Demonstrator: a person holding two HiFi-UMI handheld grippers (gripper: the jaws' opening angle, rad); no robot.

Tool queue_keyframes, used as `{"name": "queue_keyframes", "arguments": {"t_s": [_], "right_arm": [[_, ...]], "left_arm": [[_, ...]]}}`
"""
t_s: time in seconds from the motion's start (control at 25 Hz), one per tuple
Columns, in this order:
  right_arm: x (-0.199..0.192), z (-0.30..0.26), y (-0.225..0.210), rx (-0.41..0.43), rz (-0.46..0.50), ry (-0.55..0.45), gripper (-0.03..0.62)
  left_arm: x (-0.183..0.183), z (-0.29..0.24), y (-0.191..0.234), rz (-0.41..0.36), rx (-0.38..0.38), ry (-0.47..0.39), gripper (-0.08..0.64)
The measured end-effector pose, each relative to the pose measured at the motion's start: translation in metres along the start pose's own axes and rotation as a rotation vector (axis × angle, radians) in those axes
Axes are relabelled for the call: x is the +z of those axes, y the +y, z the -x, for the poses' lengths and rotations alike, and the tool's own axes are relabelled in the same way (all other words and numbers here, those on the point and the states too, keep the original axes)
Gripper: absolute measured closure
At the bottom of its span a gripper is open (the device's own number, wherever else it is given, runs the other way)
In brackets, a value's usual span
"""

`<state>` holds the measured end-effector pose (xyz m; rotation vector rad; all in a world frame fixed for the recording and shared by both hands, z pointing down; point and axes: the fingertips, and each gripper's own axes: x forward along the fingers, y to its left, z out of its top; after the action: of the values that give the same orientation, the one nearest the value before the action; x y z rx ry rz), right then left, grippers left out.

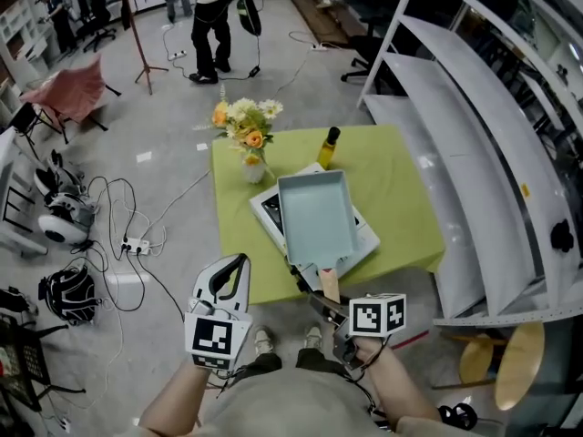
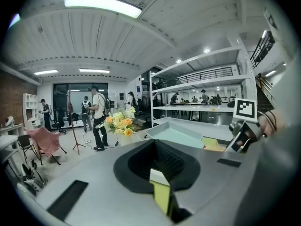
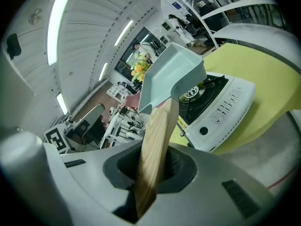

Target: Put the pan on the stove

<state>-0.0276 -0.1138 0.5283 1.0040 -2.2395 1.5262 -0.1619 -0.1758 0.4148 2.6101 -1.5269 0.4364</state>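
Gripping the wooden handle (image 3: 157, 140), the right gripper (image 1: 335, 319) holds the pan (image 1: 316, 215) lengthwise ahead, over the stove (image 1: 369, 238), perhaps not touching; the left gripper (image 1: 235, 268), fingers together, idles alongside.

Pale blue pan (image 1: 316, 217) w/ wood handle (image 1: 329, 283); lime-green tablecloth (image 1: 392, 180); white stove (image 1: 369, 236).

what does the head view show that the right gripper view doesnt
Only the head view: the bottle behind the pan, and the person's shoes. Only the right gripper view: the right gripper with its jaws shut on the pan's wooden handle, the stove with its burner and knob below the pan, and the ceiling lights. Both: pan, stove, flowers and green table.
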Motion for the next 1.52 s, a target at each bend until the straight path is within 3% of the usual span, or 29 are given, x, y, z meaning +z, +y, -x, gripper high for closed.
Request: {"name": "queue_keyframes", "arguments": {"t_s": [0.6, 1.04, 1.52], "right_arm": [[0.009, -0.034, -0.057, 0.023, -0.033, 0.127, 0.538], [0.007, -0.043, -0.084, 0.034, -0.051, 0.155, 0.538], [0.01, -0.049, -0.09, 0.05, -0.093, 0.133, 0.525]], "left_arm": [[-0.046, -0.053, -0.017, 0.023, 0.015, 0.163, 0.554], [-0.062, -0.062, -0.025, 0.017, 0.003, 0.223, 0.554], [-0.059, -0.065, -0.034, 0.008, 0.004, 0.227, 0.554]]}}
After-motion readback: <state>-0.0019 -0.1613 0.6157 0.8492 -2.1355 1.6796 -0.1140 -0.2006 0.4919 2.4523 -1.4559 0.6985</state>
